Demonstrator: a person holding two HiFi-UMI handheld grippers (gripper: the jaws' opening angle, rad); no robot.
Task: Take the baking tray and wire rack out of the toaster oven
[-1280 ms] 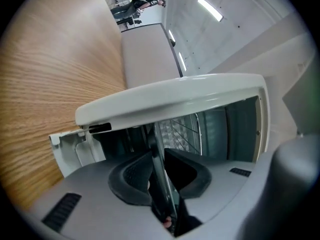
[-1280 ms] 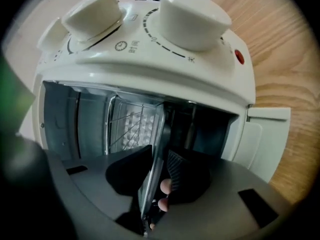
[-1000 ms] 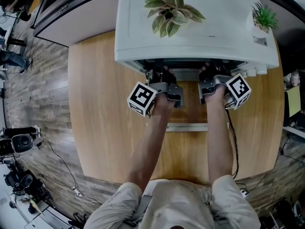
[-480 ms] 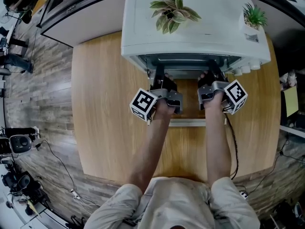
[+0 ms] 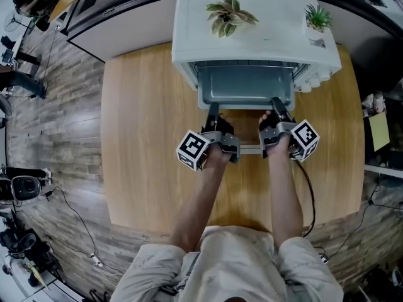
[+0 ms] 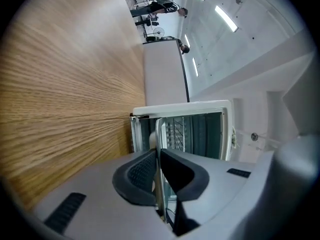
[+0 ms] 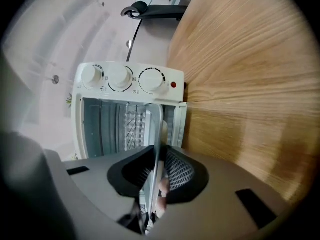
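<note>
The baking tray (image 5: 245, 88) is partly drawn out of the toaster oven (image 5: 252, 36), which stands at the far edge of the desk (image 5: 145, 143). The tray's front rim is clamped near its left corner by the left claw (image 5: 213, 109) and near its right corner by the right claw (image 5: 277, 106). Both sets of jaws have just been closing, and the thin rim is pinched between the pads. The wire rack (image 6: 176, 133) is seen inside the oven cavity, behind the tray. The tray's rear edge appears to remain inside the cavity, though this is not clearly shown. A leafy plant (image 5: 230, 14) and a spiky plant (image 5: 317, 16) are carried on the oven top.
</note>
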